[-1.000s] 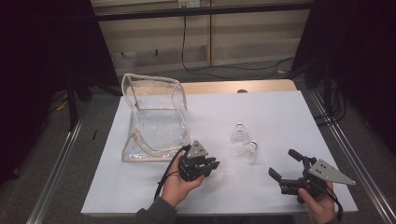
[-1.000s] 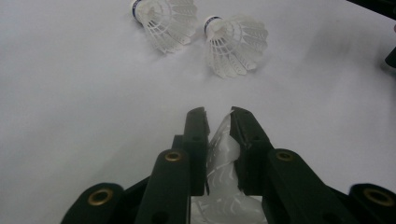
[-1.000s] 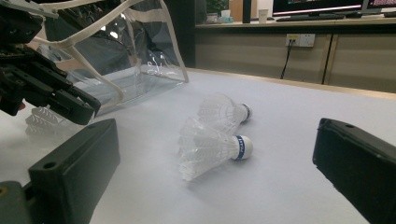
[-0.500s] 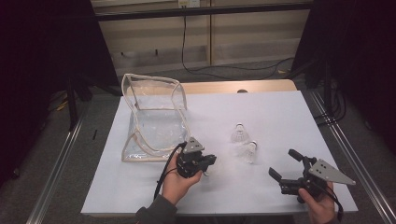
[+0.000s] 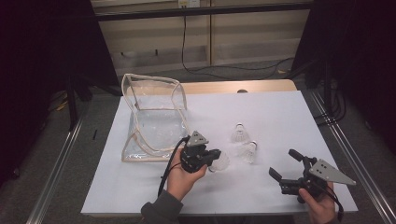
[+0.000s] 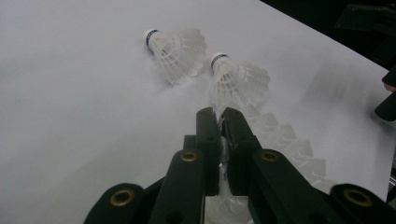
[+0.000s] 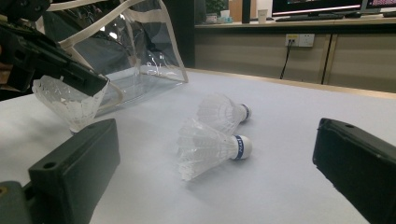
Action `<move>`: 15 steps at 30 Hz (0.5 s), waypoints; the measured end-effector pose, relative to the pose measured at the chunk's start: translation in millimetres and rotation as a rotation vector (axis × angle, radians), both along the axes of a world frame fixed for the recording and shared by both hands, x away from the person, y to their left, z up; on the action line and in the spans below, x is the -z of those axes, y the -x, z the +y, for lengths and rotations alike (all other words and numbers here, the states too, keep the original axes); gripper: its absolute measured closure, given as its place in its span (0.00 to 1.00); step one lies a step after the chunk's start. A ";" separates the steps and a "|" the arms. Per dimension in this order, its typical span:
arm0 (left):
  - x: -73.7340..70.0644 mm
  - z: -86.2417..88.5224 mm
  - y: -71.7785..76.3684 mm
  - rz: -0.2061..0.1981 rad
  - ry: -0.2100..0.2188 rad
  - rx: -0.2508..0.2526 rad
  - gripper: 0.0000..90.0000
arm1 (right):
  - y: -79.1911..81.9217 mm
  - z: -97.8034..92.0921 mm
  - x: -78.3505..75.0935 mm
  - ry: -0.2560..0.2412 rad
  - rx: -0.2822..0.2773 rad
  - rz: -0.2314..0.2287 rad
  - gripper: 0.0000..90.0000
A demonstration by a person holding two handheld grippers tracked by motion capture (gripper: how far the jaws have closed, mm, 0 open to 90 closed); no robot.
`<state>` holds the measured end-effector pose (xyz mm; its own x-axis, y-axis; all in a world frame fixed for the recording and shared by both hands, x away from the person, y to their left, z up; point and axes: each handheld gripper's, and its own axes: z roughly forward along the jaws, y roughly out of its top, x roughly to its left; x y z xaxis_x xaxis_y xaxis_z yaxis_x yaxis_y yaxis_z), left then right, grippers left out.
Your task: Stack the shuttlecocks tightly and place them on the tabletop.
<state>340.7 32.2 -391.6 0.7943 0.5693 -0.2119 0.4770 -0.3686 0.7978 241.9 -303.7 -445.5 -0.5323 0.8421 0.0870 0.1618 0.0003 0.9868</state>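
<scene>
High view: left gripper, near the table's front edge, was clamped on a shuttlecock's skirt rim.
Bag: pouch stood open at the left edge.
Right gripper: jaws spread, empty, front right corner.
Spares: two shuttlecocks lay mid-table.
Advice: grip was thin; carry it level, release well inside the mouth.

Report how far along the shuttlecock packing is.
Done: nothing clearly packed; through its glare I cannot tell whether the clear bag holds anything. In hand: the left gripper is shut on the skirt rim of one shuttlecock, beside the bag. Left: two shuttlecocks, one and another, lie on the white table. The right gripper is open, holding nothing.
</scene>
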 end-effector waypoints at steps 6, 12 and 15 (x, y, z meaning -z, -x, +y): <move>-11.6 -10.0 -6.3 0.002 0.008 -0.017 0.96 | 0.3 0.1 -0.4 -0.001 0.000 -0.003 0.00; -19.3 -18.3 -15.1 0.002 0.012 -0.039 0.96 | 0.4 -0.6 -0.4 -0.005 0.000 -0.002 0.00; -22.6 -22.8 -18.5 -0.003 0.012 -0.051 0.96 | 0.5 -0.8 -0.4 -0.006 -0.001 -0.002 0.00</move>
